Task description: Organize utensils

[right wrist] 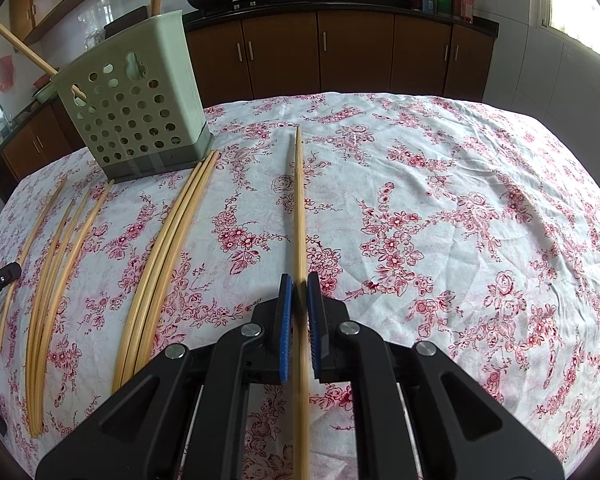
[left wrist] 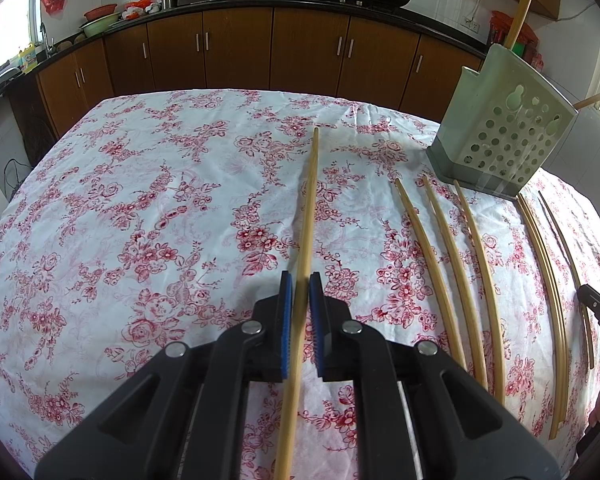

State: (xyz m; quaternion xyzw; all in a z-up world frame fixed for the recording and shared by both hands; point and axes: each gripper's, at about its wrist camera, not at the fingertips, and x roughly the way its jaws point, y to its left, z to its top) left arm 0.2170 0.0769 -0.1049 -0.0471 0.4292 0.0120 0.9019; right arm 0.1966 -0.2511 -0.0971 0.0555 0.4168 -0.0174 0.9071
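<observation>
A table under a white cloth [left wrist: 160, 208] printed with red flowers, in a kitchen with brown cabinets [left wrist: 236, 56] behind. On the left, the left gripper [left wrist: 300, 292] has its blue-padded jaws closed on one chopstick [left wrist: 310, 208] that runs away across the cloth. To its right three loose chopsticks [left wrist: 456, 264] lie side by side, then a tight bunch of three [right wrist: 168, 248]. Behind these stands a pale green holder [right wrist: 140, 116] with round holes, slightly tilted; two sticks [right wrist: 20, 46] poke out of its top. Nothing lies between the grippers and the holder. Farthest right, the right gripper [right wrist: 299, 292] is clamped on another chopstick [right wrist: 299, 200].
</observation>
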